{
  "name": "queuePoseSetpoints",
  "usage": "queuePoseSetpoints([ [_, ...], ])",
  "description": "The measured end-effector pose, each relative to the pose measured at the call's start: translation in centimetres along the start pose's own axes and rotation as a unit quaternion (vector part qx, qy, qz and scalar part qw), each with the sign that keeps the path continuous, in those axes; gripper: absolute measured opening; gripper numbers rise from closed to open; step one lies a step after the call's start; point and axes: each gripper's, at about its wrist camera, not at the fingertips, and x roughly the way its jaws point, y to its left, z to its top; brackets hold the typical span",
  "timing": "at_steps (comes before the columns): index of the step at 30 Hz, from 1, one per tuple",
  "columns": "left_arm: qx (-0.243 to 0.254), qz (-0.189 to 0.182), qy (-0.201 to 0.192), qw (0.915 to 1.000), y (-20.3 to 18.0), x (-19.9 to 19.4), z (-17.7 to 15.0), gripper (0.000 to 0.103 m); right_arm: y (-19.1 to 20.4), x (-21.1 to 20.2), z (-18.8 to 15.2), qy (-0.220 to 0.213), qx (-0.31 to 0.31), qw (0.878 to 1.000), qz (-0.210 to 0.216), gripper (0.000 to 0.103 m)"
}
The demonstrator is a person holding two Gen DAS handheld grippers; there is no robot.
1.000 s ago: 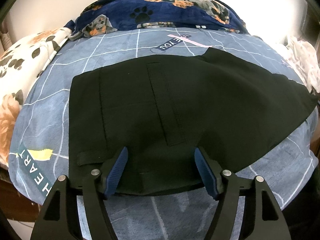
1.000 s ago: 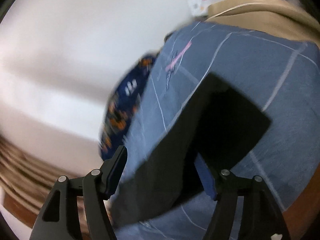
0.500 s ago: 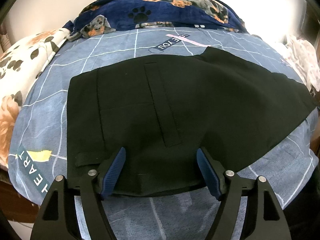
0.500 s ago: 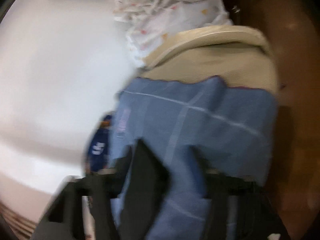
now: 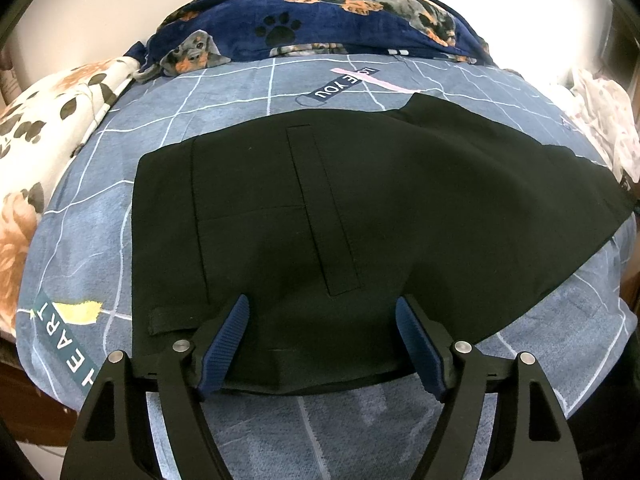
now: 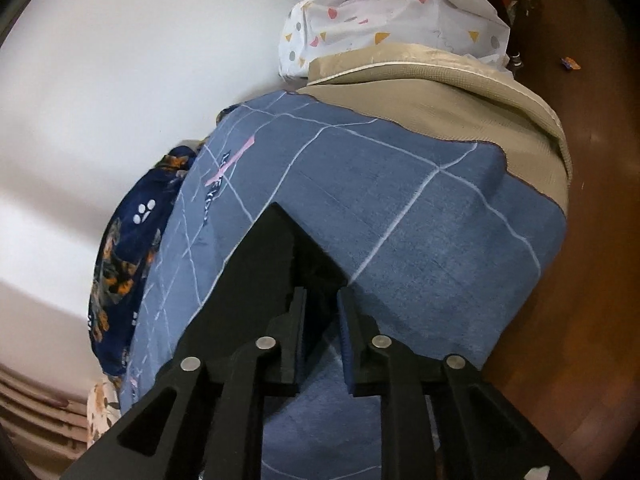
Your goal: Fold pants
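Black pants (image 5: 360,208) lie flat on a blue grid-pattern bedsheet (image 5: 240,96), waistband end toward me, legs running off to the right. My left gripper (image 5: 322,316) is open, its blue-padded fingers straddling the near waistband edge just above the cloth. In the right wrist view my right gripper (image 6: 322,300) is nearly closed, its jaws pinching a corner of the black pants (image 6: 272,264), which rises as a peak off the sheet (image 6: 420,240).
A navy dog-print blanket (image 5: 320,20) lies at the far side of the bed. A floral pillow (image 5: 44,128) is at the left. White patterned cloth (image 6: 392,12) and a beige mattress edge (image 6: 460,92) are past the sheet. Brown floor (image 6: 592,240) lies beyond the bed edge.
The right gripper swung round fast, closed from wide open, and now holds a pants corner. The left gripper and the pants near it have barely moved.
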Motion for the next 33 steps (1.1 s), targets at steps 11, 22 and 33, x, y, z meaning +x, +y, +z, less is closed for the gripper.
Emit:
queuePoseSetpoints([
  [11,0.000,0.000,0.000,1.0000,-0.2,0.0,0.1,0.079,0.3,1.5,0.8,0.030,0.037,0.999,0.027,0.051],
  [22,0.000,0.001,0.001,1.0000,-0.4,0.1,0.1,0.079,-0.3,1.8,0.0,0.011,0.048,0.999,-0.016,0.005],
  [33,-0.004,-0.002,-0.001,1.0000,-0.6,0.4,0.3,0.080,-2.3,1.6,0.0,-0.003,0.104,0.994,0.019,0.004],
])
